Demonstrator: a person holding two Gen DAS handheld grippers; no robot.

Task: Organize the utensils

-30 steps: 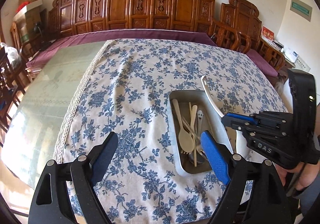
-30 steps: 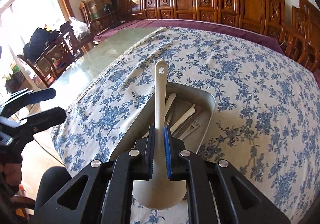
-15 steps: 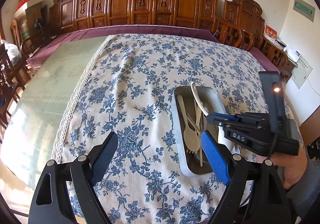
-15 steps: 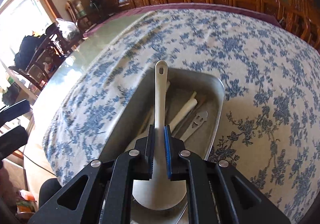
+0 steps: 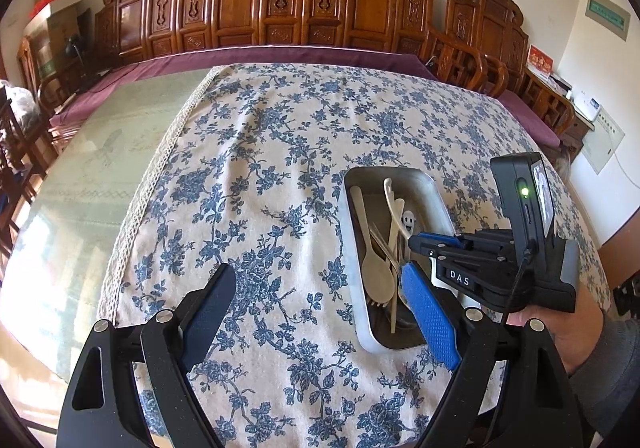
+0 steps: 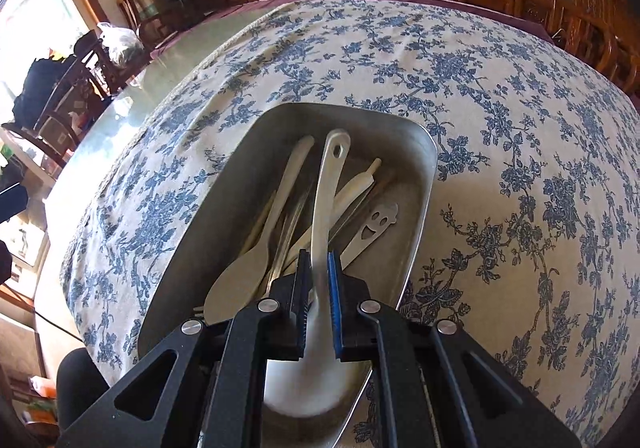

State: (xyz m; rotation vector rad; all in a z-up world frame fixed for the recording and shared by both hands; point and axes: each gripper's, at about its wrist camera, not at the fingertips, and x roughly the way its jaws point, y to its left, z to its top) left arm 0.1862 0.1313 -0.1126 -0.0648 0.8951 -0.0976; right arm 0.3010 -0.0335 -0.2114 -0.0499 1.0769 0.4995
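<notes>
A metal tray (image 5: 434, 191) (image 6: 416, 151) sits on the blue-flowered tablecloth and holds several utensils: a cream spoon (image 5: 374, 268) (image 6: 244, 272), pale sticks and a small metal piece with a smiley face (image 6: 374, 221). My right gripper (image 6: 319, 262) (image 5: 416, 242) is shut on the neck of a white ladle (image 6: 326, 187) (image 5: 390, 195). Its handle lies low over the utensils, pointing to the tray's far end, and its bowl hangs under my fingers. My left gripper (image 5: 316, 294) stands open over the cloth, left of the tray, with nothing between its fingers.
Carved wooden chairs (image 5: 280, 7) line the far side of the table. To the left the tablecloth ends at a lace edge (image 5: 160, 167), with bare glass tabletop (image 5: 80, 175) beyond. A person's hand (image 5: 560, 332) holds the right gripper at the tray's right side.
My right gripper has come down with the white ladle, from above the tray to low inside it. The left gripper has stayed in place and open.
</notes>
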